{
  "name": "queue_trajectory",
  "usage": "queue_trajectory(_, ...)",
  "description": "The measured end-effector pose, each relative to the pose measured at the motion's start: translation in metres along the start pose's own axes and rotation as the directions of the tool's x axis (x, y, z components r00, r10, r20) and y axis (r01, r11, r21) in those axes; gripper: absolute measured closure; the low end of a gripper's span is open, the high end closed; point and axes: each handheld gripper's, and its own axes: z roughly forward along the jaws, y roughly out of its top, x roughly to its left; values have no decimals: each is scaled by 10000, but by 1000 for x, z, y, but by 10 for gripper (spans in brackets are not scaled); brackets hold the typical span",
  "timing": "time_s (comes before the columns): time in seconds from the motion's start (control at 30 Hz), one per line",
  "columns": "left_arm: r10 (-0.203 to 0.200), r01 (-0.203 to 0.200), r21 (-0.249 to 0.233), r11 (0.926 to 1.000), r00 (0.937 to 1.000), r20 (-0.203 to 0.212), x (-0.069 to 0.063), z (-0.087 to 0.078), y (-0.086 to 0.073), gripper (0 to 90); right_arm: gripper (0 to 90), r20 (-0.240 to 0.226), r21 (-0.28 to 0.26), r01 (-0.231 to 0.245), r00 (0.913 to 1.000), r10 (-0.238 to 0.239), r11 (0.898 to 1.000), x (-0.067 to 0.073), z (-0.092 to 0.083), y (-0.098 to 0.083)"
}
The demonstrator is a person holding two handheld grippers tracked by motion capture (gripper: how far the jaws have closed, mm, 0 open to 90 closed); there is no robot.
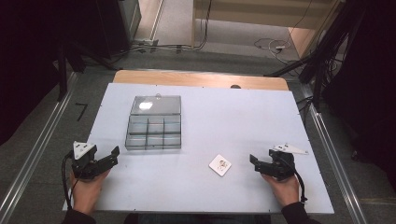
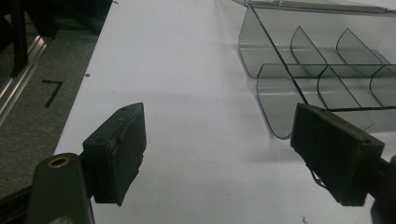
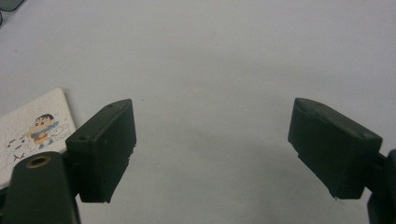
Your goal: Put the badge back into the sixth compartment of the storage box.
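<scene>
- Compartment box (image 1: pixel 154 125) of clear plastic sits left of centre on our white table (image 1: pixel 243 116), lid swung open toward the far edge and its divided cells facing up, as we would want them for loading.
- At far left, our left gripper (image 1: pixel 108 157) rests low on the table by the near-left corner, held in the left hand (image 1: pixel 86 186); its jaws stand wide apart with nothing between them.
- From the left gripper view, the box's near corner (image 2: pixel 280 100) lies just ahead and to one side of the jaws, near but not touching; we judge the gripper is parked there so it can steady the box when needed.
- Moving toward the middle, a small white card (image 1: pixel 220 164) with a cartoon figure printed on it lies flat on the bare table, well apart from the box and between the two grippers, closer to the right one.
- At right, our right gripper (image 1: pixel 258 163) lies on the table in the right hand (image 1: pixel 285 186), its jaws pointing toward the card and likewise spread wide, gripping nothing.
- In the right gripper view, the card's corner (image 3: pixel 28 126) shows just beside one jaw, outside the gap; we take it that this gripper must swing toward the card before it can close on it.
- Both cables trail back toward us, clear of the work.
</scene>
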Motion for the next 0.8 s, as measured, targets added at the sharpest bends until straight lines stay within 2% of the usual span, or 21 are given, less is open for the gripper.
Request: queue_trajectory(0.8,59,-59,27,10000,10000,29,-1,1,0,186,136,-273,42,305,9992,-304,9995,13,7,3)
